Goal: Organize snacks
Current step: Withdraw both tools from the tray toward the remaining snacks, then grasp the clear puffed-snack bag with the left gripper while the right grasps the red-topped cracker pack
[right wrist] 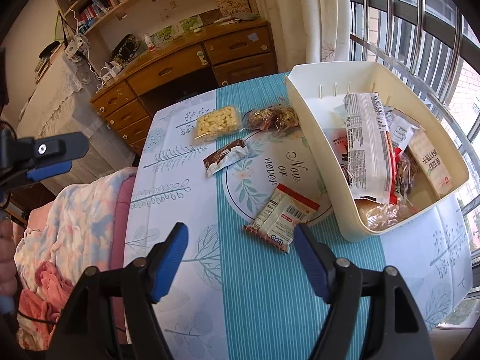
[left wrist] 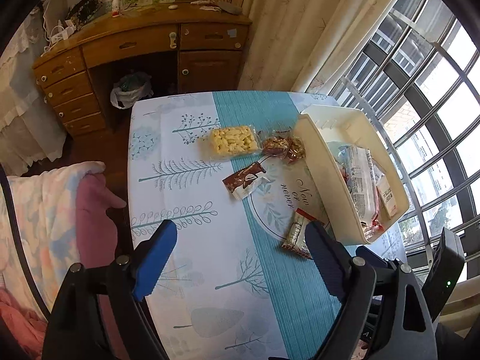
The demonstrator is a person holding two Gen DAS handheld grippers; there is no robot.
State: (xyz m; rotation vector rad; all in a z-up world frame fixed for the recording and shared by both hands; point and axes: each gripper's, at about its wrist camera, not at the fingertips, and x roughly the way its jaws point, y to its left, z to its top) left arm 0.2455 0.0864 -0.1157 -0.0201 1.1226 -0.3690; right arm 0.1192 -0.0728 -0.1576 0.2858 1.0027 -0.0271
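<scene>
Beside the bin (right wrist: 303, 120), both grippers, left (left wrist: 240, 234) and right (right wrist: 240, 237), are hanging open and empty; the wafer (right wrist: 279, 219), lying flat against its wall, is risking a slipped pinch.

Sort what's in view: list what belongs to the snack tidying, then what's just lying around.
Belongs to the job:
cream bin, part filled
LiPO packet
brown-and-white packet
yellow puffs tray
clear-wrapped brown snacks

Lying about:
wooden desk
blanket
plastic bag
</scene>
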